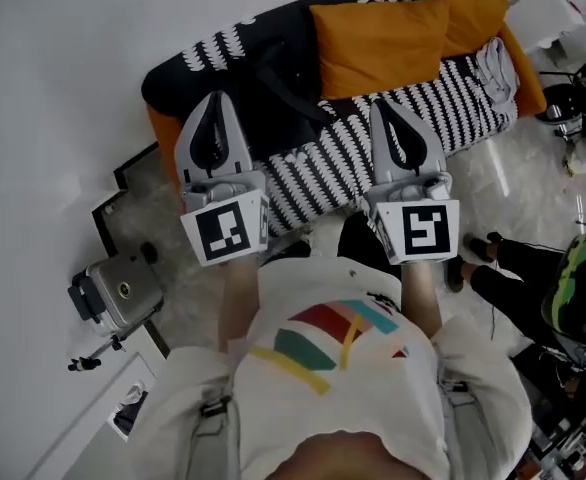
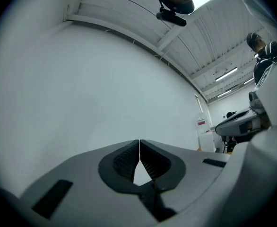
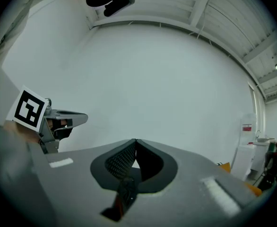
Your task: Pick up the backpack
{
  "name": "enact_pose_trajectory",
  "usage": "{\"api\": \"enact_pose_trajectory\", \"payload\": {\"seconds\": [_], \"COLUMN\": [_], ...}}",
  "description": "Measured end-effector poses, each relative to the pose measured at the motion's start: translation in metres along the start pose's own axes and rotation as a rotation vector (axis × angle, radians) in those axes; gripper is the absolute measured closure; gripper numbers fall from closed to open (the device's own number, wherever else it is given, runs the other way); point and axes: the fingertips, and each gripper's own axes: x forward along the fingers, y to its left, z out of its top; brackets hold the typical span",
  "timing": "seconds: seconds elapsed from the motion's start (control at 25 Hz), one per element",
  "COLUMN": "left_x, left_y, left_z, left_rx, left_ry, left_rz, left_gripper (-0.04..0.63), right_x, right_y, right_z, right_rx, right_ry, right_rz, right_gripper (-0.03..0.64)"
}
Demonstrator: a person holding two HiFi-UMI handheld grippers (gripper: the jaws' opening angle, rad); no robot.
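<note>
Black backpack [image 1: 273, 93] partly hidden by left gripper [image 1: 216, 98]; it and right gripper [image 1: 386, 106] have jaws together, empty.

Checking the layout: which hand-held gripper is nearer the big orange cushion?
Right. The right hand-held gripper sits just below the big orange cushion; the left hand-held gripper is farther off, to its left.

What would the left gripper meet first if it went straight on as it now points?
Probably the white wall: the left gripper, jaws shut and empty, faces nothing else. The sofa seems to lie below its line, though depth is unclear.
</note>
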Motion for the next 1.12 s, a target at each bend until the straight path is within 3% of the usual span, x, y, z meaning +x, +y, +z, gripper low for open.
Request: {"api": "enact_pose_trajectory", "payload": {"seconds": [0.52, 0.8, 1.12], "left_x": [0.008, -0.002, -0.003], "left_y": [0.006, 0.01, 0.021], "left_z": [0.013, 0.017, 0.01], "left_rx": [0.074, 0.101, 0.094], "left_ry": [0.032, 0.032, 0.05], "left_rz": [0.28, 0.338, 0.339], "left_gripper": [0.58, 0.58, 0.58], "right_x": [0.056, 0.062, 0.071], "right_y": [-0.007, 0.0, 0.007], "right_z": [0.017, 0.017, 0.018], "right_rx": [0.009, 0.013, 0.016], "right_ry": [-0.088, -0.101, -0.108], "right_rz": [0.306, 0.365, 0.364], "right_gripper": [0.612, 0.612, 0.612]}}
